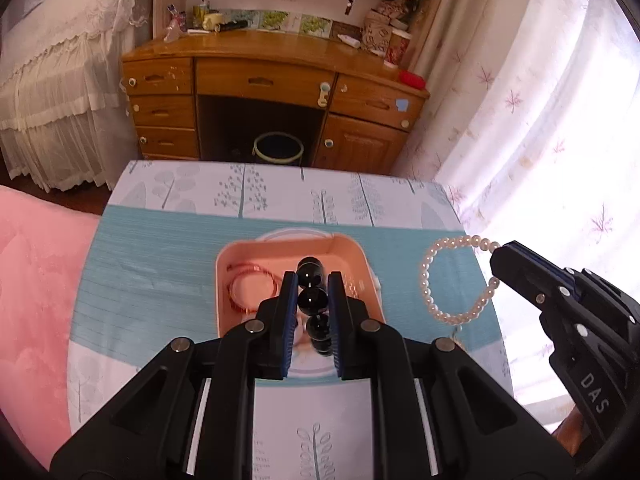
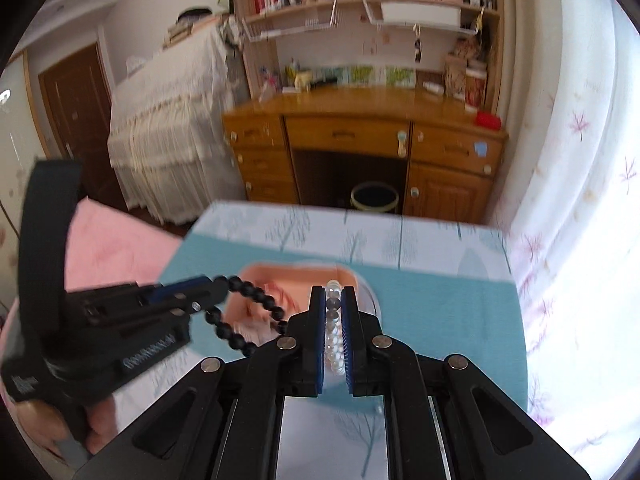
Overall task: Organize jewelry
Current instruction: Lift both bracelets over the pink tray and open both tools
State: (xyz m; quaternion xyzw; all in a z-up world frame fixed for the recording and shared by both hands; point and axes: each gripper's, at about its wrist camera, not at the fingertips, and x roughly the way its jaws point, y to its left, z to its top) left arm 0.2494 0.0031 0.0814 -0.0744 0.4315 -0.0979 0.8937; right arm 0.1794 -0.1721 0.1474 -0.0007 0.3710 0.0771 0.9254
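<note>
My left gripper is shut on a black bead bracelet, held up above the pink tray; the right wrist view shows the same black bracelet hanging as a loop from the left gripper. My right gripper is shut on a white pearl bracelet. In the left wrist view that pearl bracelet dangles as a loop from the right gripper, off to the right of the tray. A red cord bracelet lies inside the tray.
The tray sits on a small table with a teal and leaf-print cloth. A pink blanket lies to the left, a curtain to the right. Beyond the table stand a wooden desk and a bin.
</note>
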